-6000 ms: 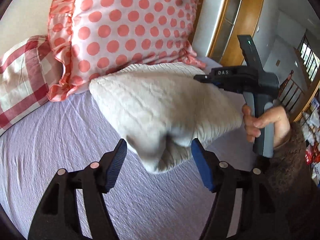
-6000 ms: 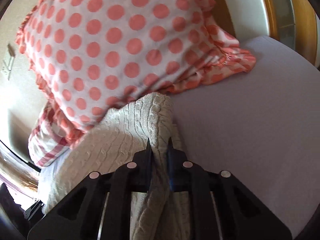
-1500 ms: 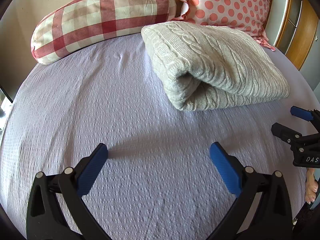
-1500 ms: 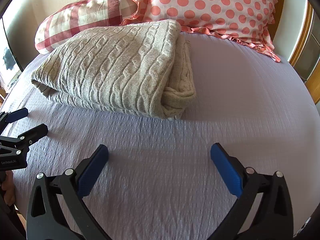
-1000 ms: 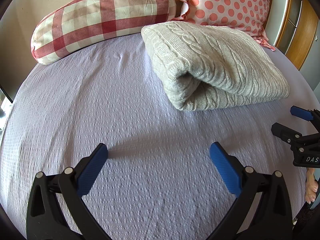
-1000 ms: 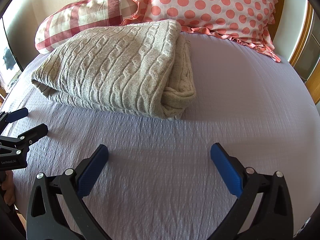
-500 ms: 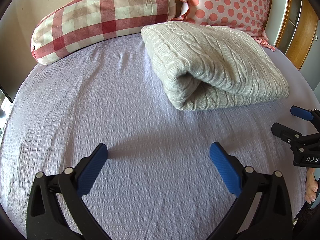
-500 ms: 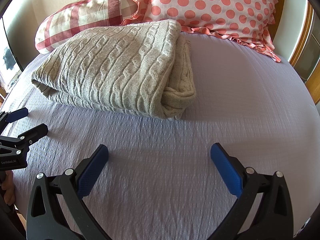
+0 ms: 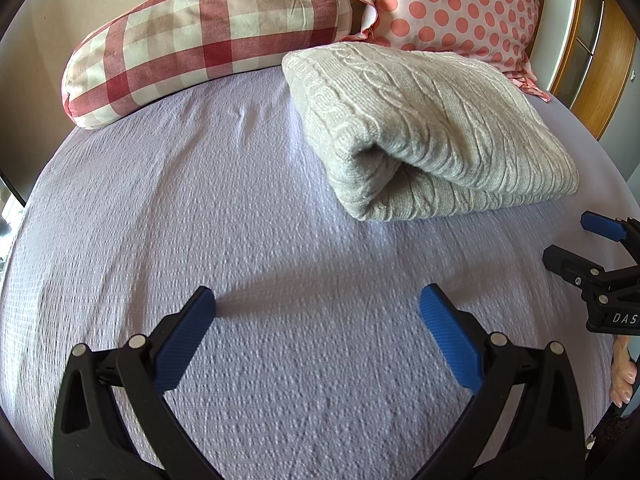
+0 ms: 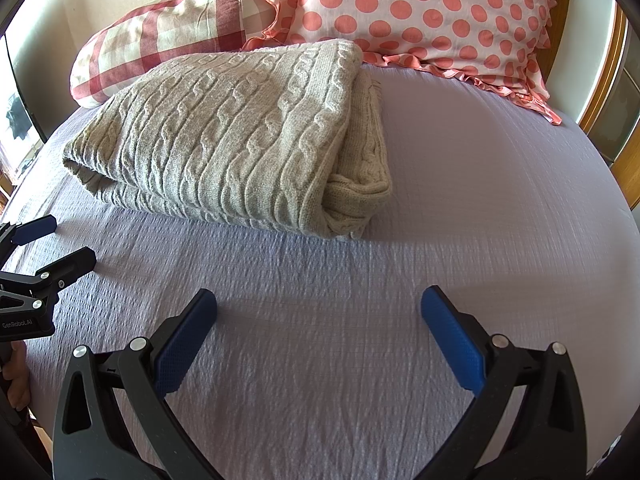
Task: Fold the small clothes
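At the far left of the bed, a red-and-white checked bolster pillow (image 9: 208,36) lies against the wall at the head end. Below it stretches the lilac textured bedsheet (image 9: 240,208), bare across the near half. The left claw (image 9: 316,320) hovers low over this sheet with its blue pads (image 9: 184,340) spread wide and nothing between them. Further right, the folded beige cable-knit sweater (image 9: 420,120) rests on the sheet, well apart from the left claw; its rolled fold faces the camera in the left wrist view, and its far edge touches the pink polka-dot pillow (image 9: 452,4) behind it. In the right wrist view the sweater (image 10: 240,132) sits left of centre, its layered open ends (image 10: 356,196) turned toward the right. The right claw (image 10: 318,320) is likewise spread wide and empty above the bare sheet, near the sweater but not touching it. A wooden bed frame (image 10: 604,92) edges the far right.
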Motion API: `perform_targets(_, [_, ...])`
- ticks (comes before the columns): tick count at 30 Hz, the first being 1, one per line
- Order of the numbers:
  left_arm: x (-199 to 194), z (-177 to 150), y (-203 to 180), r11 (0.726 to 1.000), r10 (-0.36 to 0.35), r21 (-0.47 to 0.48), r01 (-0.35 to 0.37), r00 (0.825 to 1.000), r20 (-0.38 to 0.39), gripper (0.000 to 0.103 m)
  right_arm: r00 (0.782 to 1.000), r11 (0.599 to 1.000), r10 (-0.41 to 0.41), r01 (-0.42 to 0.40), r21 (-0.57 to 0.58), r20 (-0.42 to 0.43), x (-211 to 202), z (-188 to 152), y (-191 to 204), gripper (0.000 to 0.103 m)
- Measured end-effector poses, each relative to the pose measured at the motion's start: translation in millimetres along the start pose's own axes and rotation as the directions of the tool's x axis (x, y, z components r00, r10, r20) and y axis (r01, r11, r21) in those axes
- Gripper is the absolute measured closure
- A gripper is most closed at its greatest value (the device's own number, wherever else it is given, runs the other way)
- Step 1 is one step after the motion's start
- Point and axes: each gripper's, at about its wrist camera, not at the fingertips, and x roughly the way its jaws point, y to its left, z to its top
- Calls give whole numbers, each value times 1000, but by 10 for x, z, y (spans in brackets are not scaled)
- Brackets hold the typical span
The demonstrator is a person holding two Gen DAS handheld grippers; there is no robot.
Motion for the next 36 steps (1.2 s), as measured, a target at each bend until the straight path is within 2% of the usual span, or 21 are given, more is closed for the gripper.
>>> perform_targets(36, [-3,11,-13,1000,-3,2,3,1000,-18,2,1000,1000,0,0,0,0,4,4,-1,1])
